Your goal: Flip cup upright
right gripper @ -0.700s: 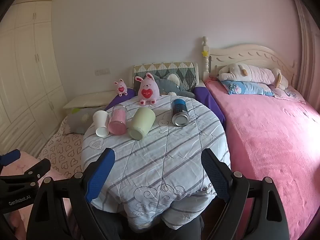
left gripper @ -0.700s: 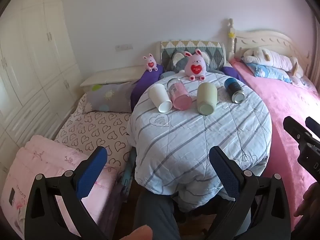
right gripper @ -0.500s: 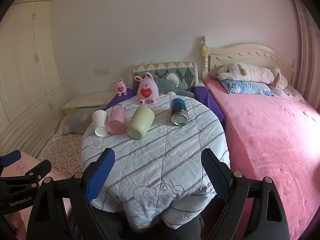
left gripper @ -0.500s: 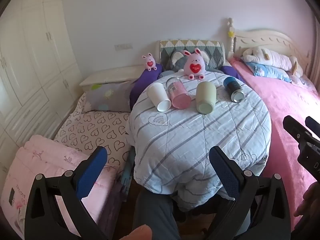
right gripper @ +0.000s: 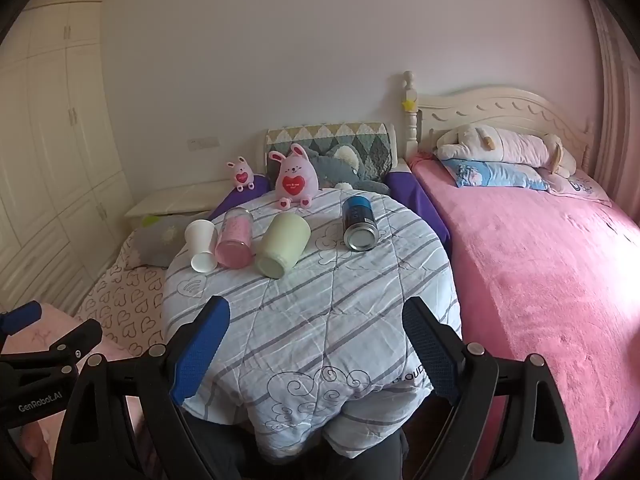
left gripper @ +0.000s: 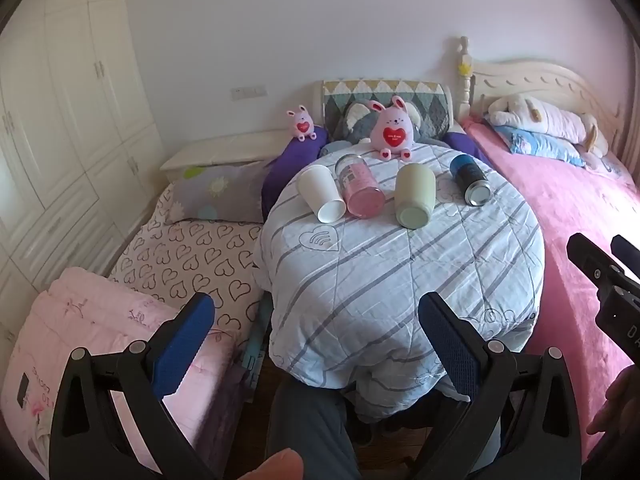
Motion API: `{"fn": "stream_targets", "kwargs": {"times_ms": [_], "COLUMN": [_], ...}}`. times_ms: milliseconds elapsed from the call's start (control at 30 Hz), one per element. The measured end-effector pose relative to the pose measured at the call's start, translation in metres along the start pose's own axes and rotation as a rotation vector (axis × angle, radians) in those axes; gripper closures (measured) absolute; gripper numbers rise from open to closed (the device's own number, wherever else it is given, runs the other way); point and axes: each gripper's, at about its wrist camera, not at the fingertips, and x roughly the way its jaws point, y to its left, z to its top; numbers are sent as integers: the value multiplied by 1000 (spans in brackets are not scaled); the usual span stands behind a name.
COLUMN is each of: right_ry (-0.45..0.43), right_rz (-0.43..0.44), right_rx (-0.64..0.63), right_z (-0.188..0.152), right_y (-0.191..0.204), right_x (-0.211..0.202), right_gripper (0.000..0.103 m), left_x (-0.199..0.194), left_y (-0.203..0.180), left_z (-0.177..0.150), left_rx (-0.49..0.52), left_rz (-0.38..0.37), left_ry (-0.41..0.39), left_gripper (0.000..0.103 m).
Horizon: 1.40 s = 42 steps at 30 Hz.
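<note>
Both claws hang short of the table's near edge, left claw and right claw spread wide, nothing between the blue pads. Round table, quilted striped cloth, wrinkled, broad bare stretch in front. At the far side four cups lie on their sides: white paper cup, pink glass, matte green cup, blue metal can set apart. Plush rabbit behind.
</note>
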Motion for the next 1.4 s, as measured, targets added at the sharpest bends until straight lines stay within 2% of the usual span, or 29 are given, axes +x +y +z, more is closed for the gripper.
{"fn": "stream_targets", "kwargs": {"times_ms": [400,700,867,1167,1400], "right_ry": [11,37,66,169,233], "right_rz": [1,1,-1,-33,-110], "right_rx": [-4,-21,-36,-41,-45], "right_z": [-3,1,6,22,47], "right_y": [2,5,7,-6,-28], "right_x": [7,20,42,130,217], "right_gripper": [14,14,14,14,14], "left_x": [3,25,48,115,170], "left_y": [4,9,9,7,4], "left_z": [-1,6,15,41,64], "left_rx": [-5,-19,-25,-35,-37], "left_rz": [2,8,11,27,40], "left_ry": [6,28,47,95,120], "left_gripper": [0,0,0,0,0]}}
